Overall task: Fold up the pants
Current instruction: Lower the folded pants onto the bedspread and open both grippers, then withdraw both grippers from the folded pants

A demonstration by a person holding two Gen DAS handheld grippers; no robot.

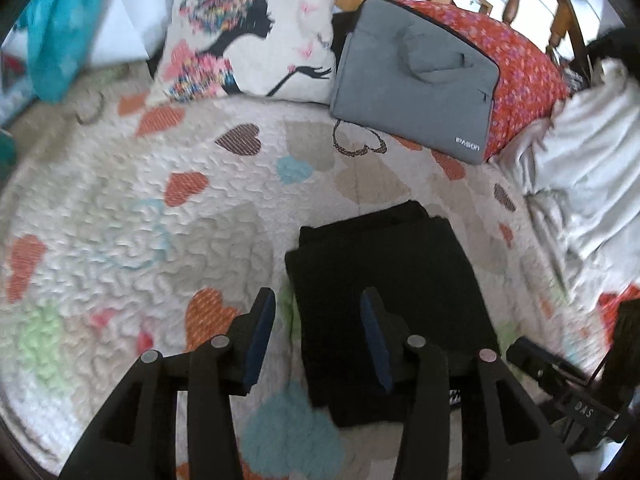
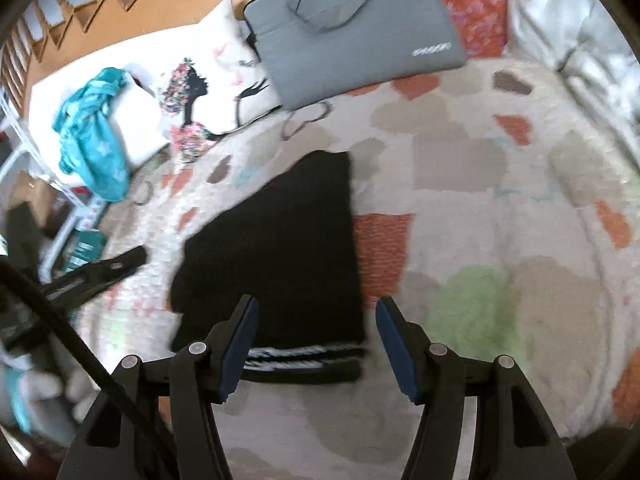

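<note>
Work surface: a bed covered by a cream quilted bedspread [image 1: 120, 208] with a raised wavy stitch and printed hearts in orange, brown, beige, blue and green.

Landmark: the black pants [image 1: 384, 280], folded into a compact rectangular stack of dull knit fabric, lying flat on the bedspread; a black-and-white patterned band [image 2: 304, 354] shows at the near edge.

Beyond the pants: a grey fabric laptop bag [image 1: 416, 88] with soft handles, resting partly on a red floral cushion [image 1: 528, 80]. Beyond and left of the pants: a cream pillow [image 1: 248, 40] printed with a black silhouette; further left, a teal cloth [image 1: 60, 32]. Right of the pants: a crumpled white sheet [image 1: 584, 176]. Wooden spindles stand behind the bed.

Left gripper [image 1: 318, 308]: jaws apart, empty, above the pants' left edge. Right gripper [image 2: 318, 316]: jaws wide, empty, above the pants' near edge.
</note>
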